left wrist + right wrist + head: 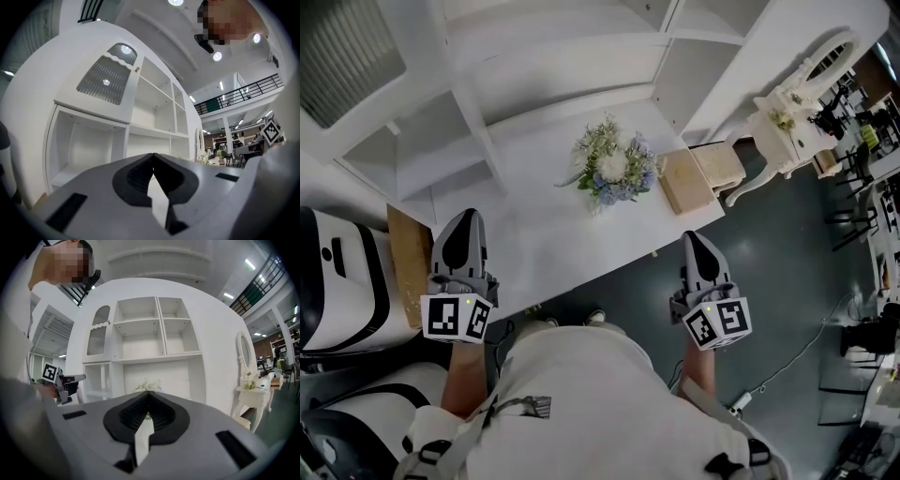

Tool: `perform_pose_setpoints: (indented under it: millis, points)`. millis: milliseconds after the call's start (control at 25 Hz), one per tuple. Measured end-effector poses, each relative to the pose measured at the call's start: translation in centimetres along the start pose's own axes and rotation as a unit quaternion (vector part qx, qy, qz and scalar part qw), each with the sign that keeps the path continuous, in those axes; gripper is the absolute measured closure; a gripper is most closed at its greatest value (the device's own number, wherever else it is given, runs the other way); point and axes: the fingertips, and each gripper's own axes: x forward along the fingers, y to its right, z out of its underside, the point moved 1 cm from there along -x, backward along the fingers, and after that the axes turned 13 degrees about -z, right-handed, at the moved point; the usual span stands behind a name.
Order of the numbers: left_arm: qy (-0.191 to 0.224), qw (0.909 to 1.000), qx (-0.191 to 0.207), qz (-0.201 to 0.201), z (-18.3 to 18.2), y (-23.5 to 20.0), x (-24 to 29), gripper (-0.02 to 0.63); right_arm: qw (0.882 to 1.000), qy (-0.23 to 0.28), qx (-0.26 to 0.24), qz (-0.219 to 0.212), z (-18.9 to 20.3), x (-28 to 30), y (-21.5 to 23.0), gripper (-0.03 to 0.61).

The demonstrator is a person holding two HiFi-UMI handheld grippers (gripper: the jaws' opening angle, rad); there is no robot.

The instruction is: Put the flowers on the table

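Currently no grab in progress: left gripper [467,217] and right gripper [692,236] both hover at the near edge of the white table [544,230], jaws fully together, with nothing between them in either gripper view. Flowers [614,167] lie on the tabletop toward the back, just beside a wooden box [684,181], well apart from both grippers. Judging by that, placement looks done, or this is an idle stance. If they need relocating, the next move is right gripper forward, jaws opened, closing on the stems; stem orientation isn't clear from here.
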Motion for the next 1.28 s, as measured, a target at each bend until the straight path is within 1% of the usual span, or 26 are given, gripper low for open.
perform_pose_setpoints:
  millis: [320,560,760,1280]
  points:
    - [0.008,0.9998,-0.013,0.01,-0.4,0.3,-0.3,0.6,1.0,-0.004,-0.003,0.0,-0.2,-0.1,-1.4,0.569]
    - [0.008,0.9997,-0.022,0.011,-0.3,0.5,-0.9,0.6,1.0,-0.009,-0.015,0.0,-0.1,-0.3,-2.0,0.569]
    - [0.009,0.9996,-0.024,0.008,-0.5,0.4,-1.7,0.6,1.0,-0.011,-0.026,-0.012,-0.3,-0.3,-2.9,0.569]
    - [0.001,0.9996,-0.028,0.005,-0.1,-0.4,-4.1,0.6,1.0,-0.017,-0.018,-0.015,0.8,-1.1,-5.0,0.569]
